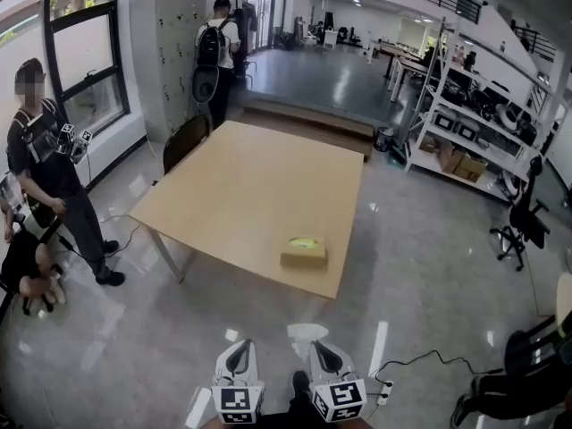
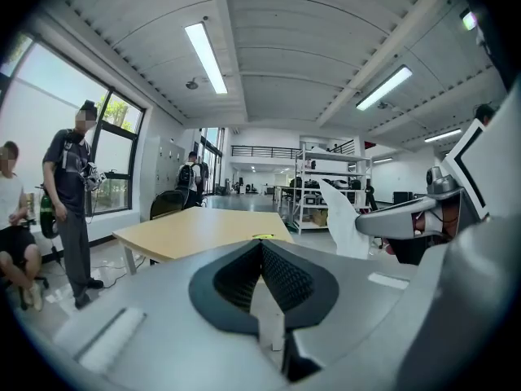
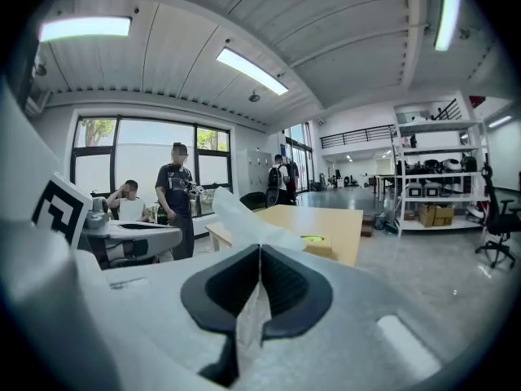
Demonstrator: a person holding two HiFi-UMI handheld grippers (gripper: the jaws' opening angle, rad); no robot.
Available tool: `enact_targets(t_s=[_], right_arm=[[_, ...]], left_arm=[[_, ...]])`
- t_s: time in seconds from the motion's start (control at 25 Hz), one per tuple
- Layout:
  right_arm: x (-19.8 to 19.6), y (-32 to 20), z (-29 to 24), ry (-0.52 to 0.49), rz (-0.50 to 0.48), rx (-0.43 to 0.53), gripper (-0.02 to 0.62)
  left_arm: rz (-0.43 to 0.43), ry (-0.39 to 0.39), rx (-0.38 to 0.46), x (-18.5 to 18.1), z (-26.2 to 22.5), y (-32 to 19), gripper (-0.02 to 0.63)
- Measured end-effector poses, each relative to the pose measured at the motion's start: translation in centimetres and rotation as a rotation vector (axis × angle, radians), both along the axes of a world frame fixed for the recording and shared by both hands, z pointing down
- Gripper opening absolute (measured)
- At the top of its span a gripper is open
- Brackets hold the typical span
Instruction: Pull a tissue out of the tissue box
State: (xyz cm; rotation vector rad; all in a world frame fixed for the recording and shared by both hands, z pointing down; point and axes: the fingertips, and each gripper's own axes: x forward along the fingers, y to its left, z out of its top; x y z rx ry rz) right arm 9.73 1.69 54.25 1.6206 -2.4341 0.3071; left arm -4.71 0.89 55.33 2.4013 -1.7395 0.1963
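Note:
The tan tissue box (image 1: 304,252) with a yellow-green top lies near the front edge of the wooden table (image 1: 241,195); the right gripper view shows the tissue box (image 3: 319,243) far ahead. Both grippers hang over the floor, short of the table. My right gripper (image 1: 322,346) is shut on a white tissue (image 1: 307,332), which sticks up past the pads as a crumpled tissue (image 3: 240,214) in my right gripper (image 3: 259,249) view. My left gripper (image 1: 239,346) is shut; in my left gripper (image 2: 260,243) view a pale strip sits behind the pads, and I cannot tell what it is.
Two people (image 1: 45,177) are at the left by the window, one standing and one seated. A person with a backpack (image 1: 217,56) stands beyond the table, near a dark chair (image 1: 185,139). Metal shelves (image 1: 474,123) and an office chair (image 1: 523,226) stand right. A power strip and cable (image 1: 393,378) lie on the floor.

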Motion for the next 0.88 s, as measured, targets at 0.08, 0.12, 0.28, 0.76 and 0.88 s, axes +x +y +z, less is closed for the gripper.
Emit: enact_targets(t_s=[0.08, 0.12, 0.28, 0.76, 0.88], right_arm=[[-0.6, 1.5, -0.1, 0.011, 0.025, -0.001, -0.003], [-0.8, 2.3, -0.2, 0.015, 0.037, -0.002, -0.003], [-1.6, 4.3, -0.3, 0.03, 0.059, 0.004, -0.003], [1.5, 7.2, -0.4, 0.053, 0.033, 0.015, -0.005], [2.6, 7.3, -0.8, 0.046, 0.019, 0.016, -0.005]], left_arm=[[0.016, 0.005, 0.007, -0.7, -0.3, 1.2, 0.018], [0.024, 0.006, 0.01, -0.9, -0.5, 1.8, 0.018], [0.048, 0.006, 0.025, -1.6, -0.6, 3.2, 0.018], [0.037, 0.013, 0.024, 1.3, -0.3, 5.1, 0.018], [0.023, 0.017, 0.001, 2.5, -1.0, 5.0, 0.018]])
